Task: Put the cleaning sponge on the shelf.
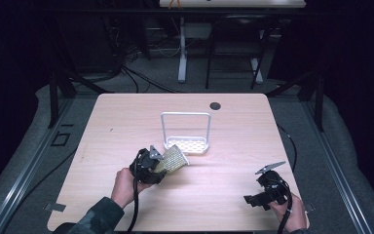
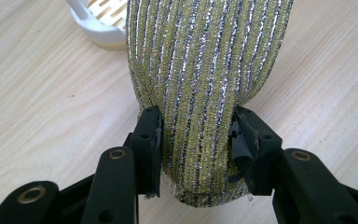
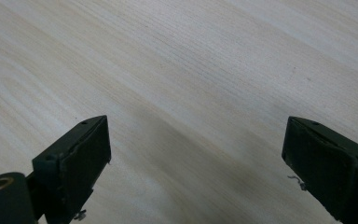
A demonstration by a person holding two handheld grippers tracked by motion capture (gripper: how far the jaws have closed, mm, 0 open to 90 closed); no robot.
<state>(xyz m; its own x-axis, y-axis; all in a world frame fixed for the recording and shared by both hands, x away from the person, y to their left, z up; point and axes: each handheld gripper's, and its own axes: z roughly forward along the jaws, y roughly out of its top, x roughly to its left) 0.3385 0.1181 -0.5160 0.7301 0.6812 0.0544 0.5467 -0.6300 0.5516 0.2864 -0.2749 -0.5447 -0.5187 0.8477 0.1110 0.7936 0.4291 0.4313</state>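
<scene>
A green-gold scouring pad [image 1: 173, 160] with silver stripes is held just above the table, left of centre. My left gripper [image 1: 161, 164] is shut on it; in the left gripper view both black pads pinch the pad [image 2: 205, 84] at its narrow end, between the jaws of the left gripper [image 2: 198, 149]. A white rack [image 1: 186, 132] with a slotted base and a tall wire handle stands just beyond the pad; its rim [image 2: 98, 28] shows past the pad. My right gripper [image 1: 250, 200] rests near the table's front right, open, and in its own view the right gripper [image 3: 196, 154] has bare wood between its jaws.
The light wooden table [image 1: 126, 122] has a dark round hole [image 1: 215, 106] near its far edge. Black framing and a white-legged desk stand on the grey floor beyond the table.
</scene>
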